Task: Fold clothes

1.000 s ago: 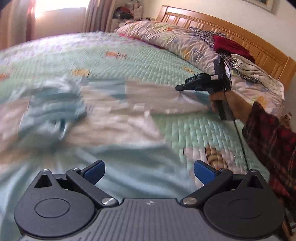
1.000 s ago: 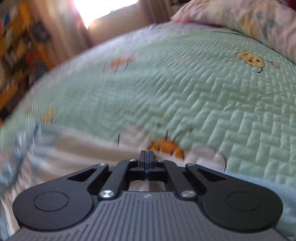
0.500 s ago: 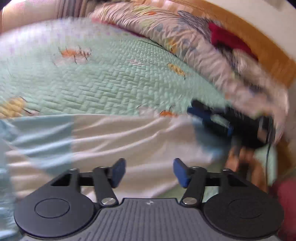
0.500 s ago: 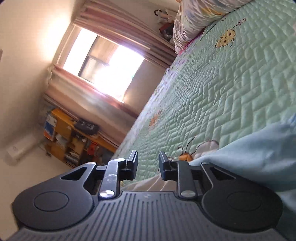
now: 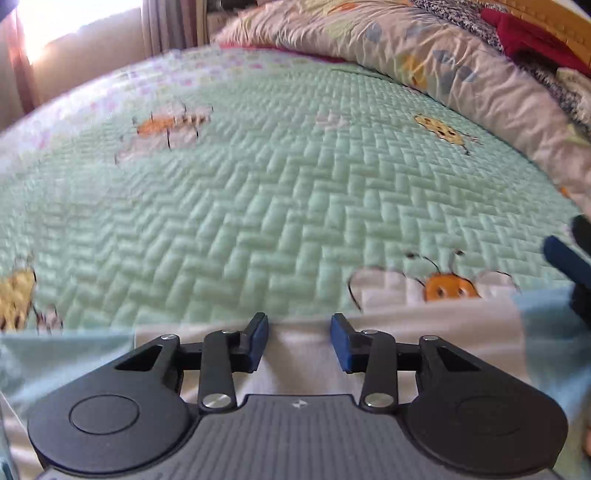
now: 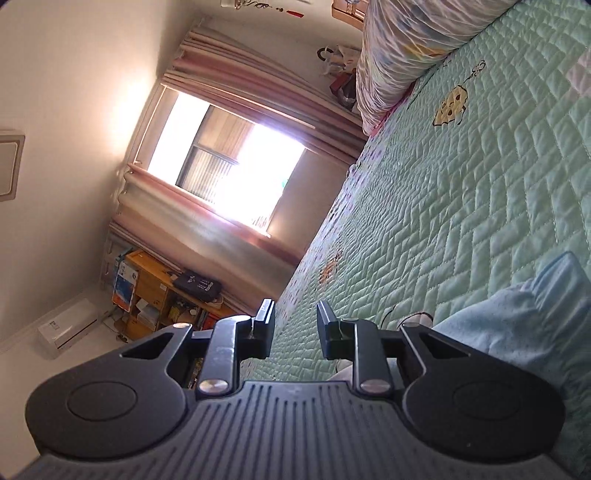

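A white garment with light blue sleeves [image 5: 436,328] lies spread flat along the near edge of a bed, on a mint-green quilted bedspread [image 5: 277,206] stitched in a herringbone pattern and dotted with orange and yellow ladybugs. The left gripper [image 5: 299,338] hovers just above the white middle of the garment, its blue-padded fingers spread apart with only cloth showing in the gap and nothing pinched. At the right edge of that view, part of the other tool, dark with a blue pad, reaches in over the garment's blue sleeve. Seen from its own tilted camera, the right gripper [image 6: 295,328] is likewise parted and holds nothing; a light blue fold of the garment [image 6: 517,325] bunches beside its right finger on the bedspread. Floral pillows [image 5: 424,55] line the head of the bed, with a dark red cloth [image 5: 517,29] behind them. Across the room are a bright window [image 6: 229,166] with pink curtains and a wooden shelf [image 6: 155,291].
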Available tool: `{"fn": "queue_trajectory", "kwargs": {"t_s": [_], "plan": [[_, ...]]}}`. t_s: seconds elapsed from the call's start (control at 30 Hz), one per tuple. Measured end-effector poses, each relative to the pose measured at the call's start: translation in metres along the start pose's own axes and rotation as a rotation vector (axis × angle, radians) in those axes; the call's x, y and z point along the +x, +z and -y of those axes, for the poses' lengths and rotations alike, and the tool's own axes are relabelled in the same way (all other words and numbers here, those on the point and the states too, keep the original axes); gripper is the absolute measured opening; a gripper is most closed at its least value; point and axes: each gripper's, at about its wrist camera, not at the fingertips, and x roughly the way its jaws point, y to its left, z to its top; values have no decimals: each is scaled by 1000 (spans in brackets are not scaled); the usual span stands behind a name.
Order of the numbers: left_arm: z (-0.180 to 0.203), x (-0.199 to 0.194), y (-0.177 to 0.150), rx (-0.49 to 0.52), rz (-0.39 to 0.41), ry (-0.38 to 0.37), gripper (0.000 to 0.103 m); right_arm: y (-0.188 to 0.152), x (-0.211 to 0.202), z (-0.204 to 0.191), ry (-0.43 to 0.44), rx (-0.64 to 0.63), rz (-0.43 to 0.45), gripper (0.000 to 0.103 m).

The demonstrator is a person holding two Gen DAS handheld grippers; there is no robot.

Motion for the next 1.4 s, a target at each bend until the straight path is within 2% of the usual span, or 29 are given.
{"fn": "queue_trajectory", "kwargs": {"t_s": [0.1, 0.2, 0.27, 0.3, 0.37, 0.43, 0.6, 0.77, 0.87, 0.93, 0.97, 1.07, 1.13, 1.17, 1.23, 1.33, 1.4], "plan": [[7, 14, 7, 30, 20, 64, 46, 2, -4, -6, 30, -23, 18, 28], [16, 0, 9, 75, 52, 149, 45, 4, -9, -21, 127, -76, -2, 32], [22, -23, 3, 140, 70, 223, 45, 0, -1, -31, 179, -121, -98, 59], [24, -33, 0, 169, 74, 255, 47, -3, 3, -37, 192, -148, -146, 63], [19, -43, -12, 182, 22, 264, 53, -10, 12, -46, 202, -186, -214, 63], [14, -45, -24, 196, -31, 278, 53, -14, 19, -47, 186, -185, -236, 63], [2, -25, -36, 212, -48, 310, 53, -4, 18, -33, 126, -140, -205, 63], [4, -3, -18, 237, -17, 332, 51, -4, 19, -30, 89, -141, -207, 63], [6, 3, -13, 229, 0, 339, 48, -4, 16, -31, 108, -136, -192, 63], [8, 5, -12, 227, 9, 341, 46, -1, 11, -34, 177, -114, -175, 63], [9, 5, -13, 231, 12, 343, 44, 0, 7, -32, 249, -83, -165, 63], [14, 6, -13, 272, 18, 353, 44, 7, -1, -31, 562, 36, -161, 63], [19, 2, -12, 296, 20, 370, 42, 12, -12, -31, 682, 65, -92, 66], [24, -3, -11, 309, 32, 378, 38, 16, -17, -27, 705, 90, -50, 70], [42, -21, -11, 358, 80, 361, 38, 22, -26, -12, 702, 162, 39, 72], [81, -40, -14, 431, 84, 233, 41, 28, -37, 4, 675, 229, 124, 73], [107, -36, -19, 467, 41, 161, 41, 30, -36, 1, 687, 231, 132, 74]]}}
